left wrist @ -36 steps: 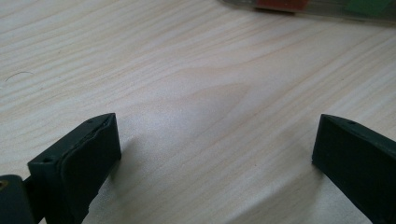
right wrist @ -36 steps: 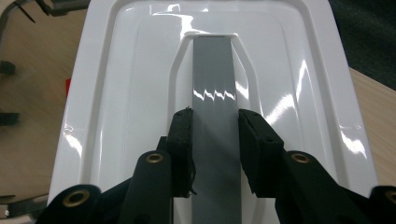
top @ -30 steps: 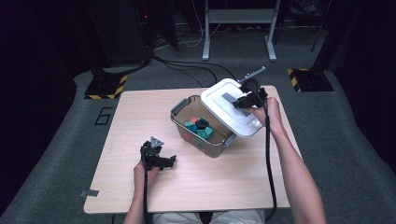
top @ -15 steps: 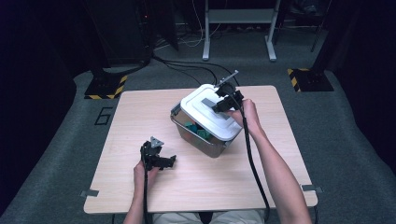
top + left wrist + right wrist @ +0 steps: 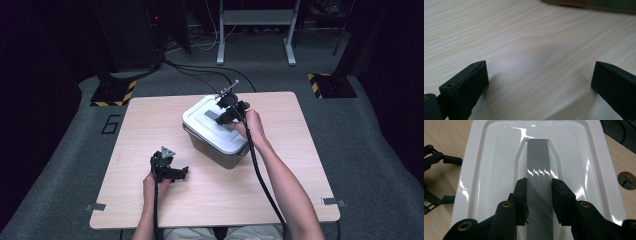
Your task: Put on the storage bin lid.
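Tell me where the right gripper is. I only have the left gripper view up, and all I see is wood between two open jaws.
Observer: The right gripper is shut on the grey handle that runs down the middle of a white lid.
Operator: Is that lid sitting on anything?
Observer: Yes. In the high view it lies on top of a grey box and covers the opening. I cannot tell whether it is pressed fully home.
Operator: Where is my left gripper relative to that box?
Observer: The left gripper is low over the table, to the left of the box and nearer the person. It is clear of the box.
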`<state>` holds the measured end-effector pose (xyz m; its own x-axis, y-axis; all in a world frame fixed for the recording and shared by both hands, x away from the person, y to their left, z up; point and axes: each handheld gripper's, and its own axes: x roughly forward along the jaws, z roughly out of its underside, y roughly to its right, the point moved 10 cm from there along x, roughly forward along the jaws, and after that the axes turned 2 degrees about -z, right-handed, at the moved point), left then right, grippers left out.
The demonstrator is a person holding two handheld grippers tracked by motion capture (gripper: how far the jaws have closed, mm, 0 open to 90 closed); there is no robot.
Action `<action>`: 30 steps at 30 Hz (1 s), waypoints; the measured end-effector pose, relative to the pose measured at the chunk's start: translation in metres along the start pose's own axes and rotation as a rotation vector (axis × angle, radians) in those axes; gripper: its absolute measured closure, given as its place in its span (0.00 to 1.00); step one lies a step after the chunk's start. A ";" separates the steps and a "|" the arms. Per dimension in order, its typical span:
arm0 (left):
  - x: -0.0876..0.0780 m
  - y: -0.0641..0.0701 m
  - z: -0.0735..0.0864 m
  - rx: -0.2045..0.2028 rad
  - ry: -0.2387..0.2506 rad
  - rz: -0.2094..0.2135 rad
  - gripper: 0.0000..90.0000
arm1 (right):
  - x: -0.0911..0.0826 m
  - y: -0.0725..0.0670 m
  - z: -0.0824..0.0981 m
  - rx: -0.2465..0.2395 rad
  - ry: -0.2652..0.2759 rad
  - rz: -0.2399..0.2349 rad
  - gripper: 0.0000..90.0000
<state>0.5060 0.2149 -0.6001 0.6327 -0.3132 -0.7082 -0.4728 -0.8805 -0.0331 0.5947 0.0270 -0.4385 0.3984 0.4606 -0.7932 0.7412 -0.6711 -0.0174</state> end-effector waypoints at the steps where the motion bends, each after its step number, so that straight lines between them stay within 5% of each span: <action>1: 0.000 0.000 0.000 0.000 0.000 0.000 0.01 | 0.000 0.000 0.000 -0.003 0.002 0.002 0.74; 26: 0.000 0.000 -0.001 -0.002 0.006 -0.004 0.01 | 0.007 -0.010 0.016 0.018 0.004 0.016 0.72; 30: 0.000 0.000 -0.001 -0.001 0.006 -0.004 0.01 | 0.005 -0.004 0.017 0.021 0.022 0.018 0.54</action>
<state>0.5068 0.2149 -0.5999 0.6383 -0.3117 -0.7039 -0.4696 -0.8822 -0.0352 0.5844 0.0221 -0.4527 0.4231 0.4611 -0.7800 0.7227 -0.6909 -0.0164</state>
